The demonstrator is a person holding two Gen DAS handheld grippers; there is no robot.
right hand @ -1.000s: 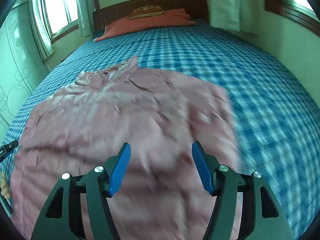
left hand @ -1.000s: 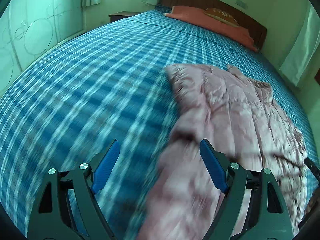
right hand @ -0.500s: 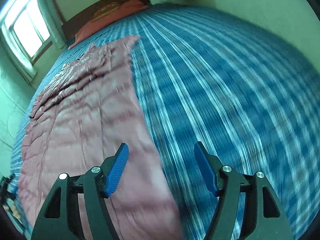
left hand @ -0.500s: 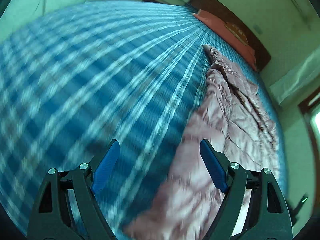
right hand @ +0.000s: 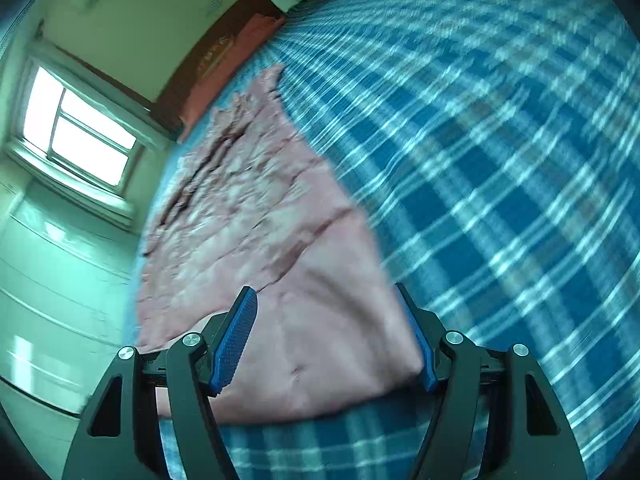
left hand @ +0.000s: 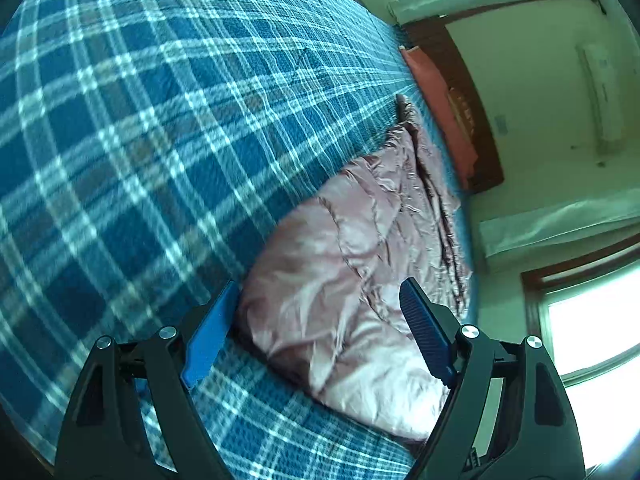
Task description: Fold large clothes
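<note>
A large pink quilted garment [left hand: 360, 248] lies spread flat on a blue plaid bed [left hand: 140, 120]. In the left wrist view its near left corner sits between the blue pads of my left gripper [left hand: 316, 332], which is open and tilted down at it; the pads do not press the cloth. In the right wrist view the garment [right hand: 248, 208] runs away up the bed [right hand: 500, 160]. Its near right corner lies between the fingers of my right gripper [right hand: 326, 336], which is open, with the right pad at the cloth's edge.
An orange pillow [left hand: 440, 92] and a dark wooden headboard [left hand: 476, 120] are at the bed's far end. A bright window [right hand: 80, 132] and pale wardrobe doors [right hand: 48, 300] stand beyond the garment's far side. Wide bare bedspread lies outside each gripper.
Both views have rolled and swung outward and lower. The left gripper went from the garment's left side to its near left corner. The right gripper went from the garment's middle to its near right corner.
</note>
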